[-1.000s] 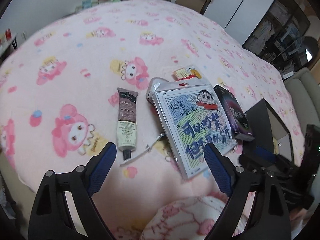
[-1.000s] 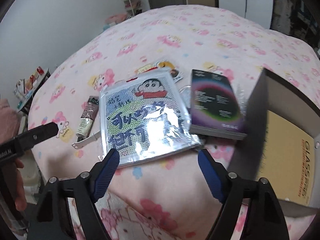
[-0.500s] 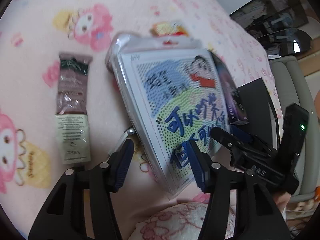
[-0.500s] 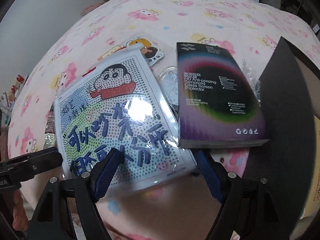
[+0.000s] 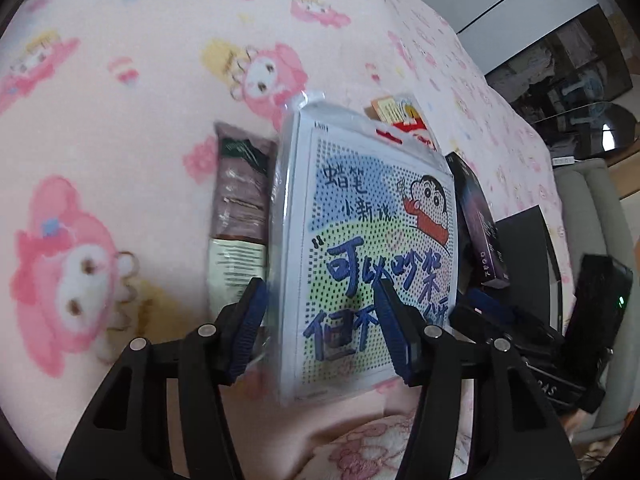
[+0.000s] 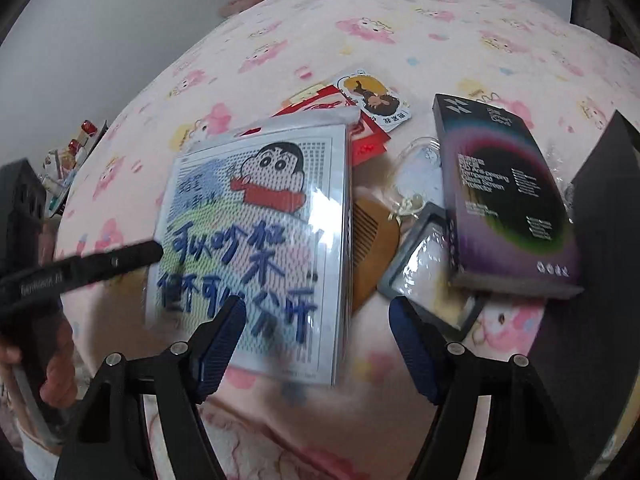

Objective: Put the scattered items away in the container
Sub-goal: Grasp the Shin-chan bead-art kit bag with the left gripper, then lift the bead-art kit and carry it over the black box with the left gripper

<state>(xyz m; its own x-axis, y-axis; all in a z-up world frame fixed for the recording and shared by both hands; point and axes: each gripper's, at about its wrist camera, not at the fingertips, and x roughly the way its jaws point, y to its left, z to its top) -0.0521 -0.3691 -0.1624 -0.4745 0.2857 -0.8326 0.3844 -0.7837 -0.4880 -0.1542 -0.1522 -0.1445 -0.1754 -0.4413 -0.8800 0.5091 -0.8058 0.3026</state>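
The left gripper [image 5: 320,328] has its jaws around the near edge of the cartoon craft pack [image 5: 372,256], one blue pad under its lifted left side and one on its printed face; the blur leaves it unclear whether the pads press it, though the pack stands tilted up off the pink blanket [image 5: 120,92]. The right gripper [image 6: 316,344] hangs with jaws spread, holding nothing, just over the pack's near right corner. Beside the pack lies a brown tube [image 5: 240,208] on the left; on the right a wooden comb [image 6: 372,240], a small grey frame [image 6: 424,268] and a dark screen-protector box [image 6: 508,196]. Right of that stands the black container [image 6: 600,272]. Farther off lie red cards [image 6: 360,136] and a sticker [image 6: 376,100].
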